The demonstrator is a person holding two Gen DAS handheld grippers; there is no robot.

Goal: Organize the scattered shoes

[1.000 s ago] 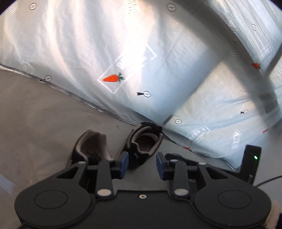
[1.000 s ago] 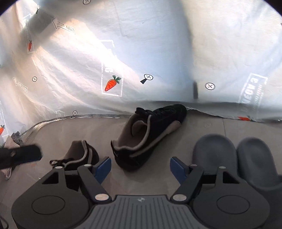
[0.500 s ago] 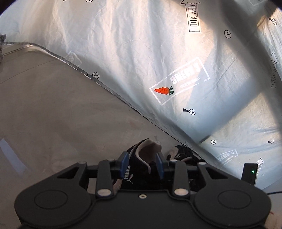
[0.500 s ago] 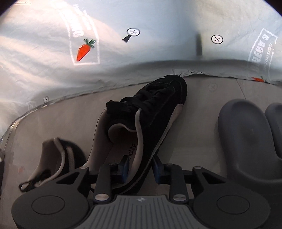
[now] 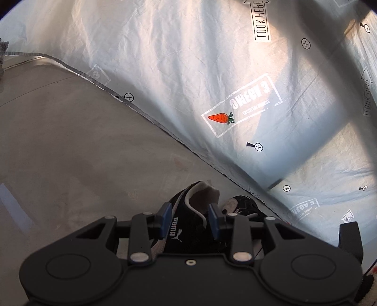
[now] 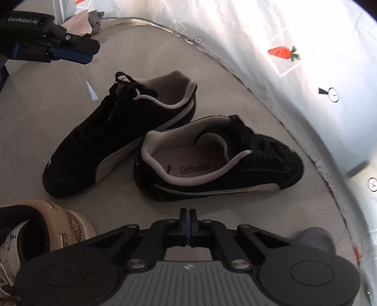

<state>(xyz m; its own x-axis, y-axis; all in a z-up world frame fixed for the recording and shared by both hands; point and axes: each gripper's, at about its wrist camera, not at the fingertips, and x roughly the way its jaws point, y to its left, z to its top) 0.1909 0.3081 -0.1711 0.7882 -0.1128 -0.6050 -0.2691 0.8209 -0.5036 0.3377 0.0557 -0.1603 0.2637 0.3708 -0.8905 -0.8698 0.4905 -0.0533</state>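
Two black suede sneakers with beige linings lie on the grey floor. In the right wrist view the left-hand sneaker point(image 6: 113, 141) points its toe toward me and the right-hand sneaker point(image 6: 223, 169) points right. My right gripper point(image 6: 188, 226) hangs just in front of them, shut with nothing between its pads. My left gripper point(image 6: 70, 53) hovers at the upper left, beside the first sneaker's laces and apart from them. In the left wrist view the left gripper point(image 5: 188, 219) stands partly open. A sneaker's logo tongue point(image 5: 183, 235) shows in its gap, and the second sneaker point(image 5: 242, 204) lies beyond it.
A crinkled silver sheet point(image 5: 235, 70) printed with carrots rises along the floor's far edge point(image 6: 329, 58). A tan and white sneaker point(image 6: 59, 226) sits at the lower left, a grey slipper point(image 6: 313, 237) at the lower right. Crumpled cloth point(image 6: 87, 21) lies far back.
My right gripper's jaws went from wide to fully shut, then it pulled back off the sneaker collar and turned. My left gripper came in over the other sneaker, its gap unchanged.
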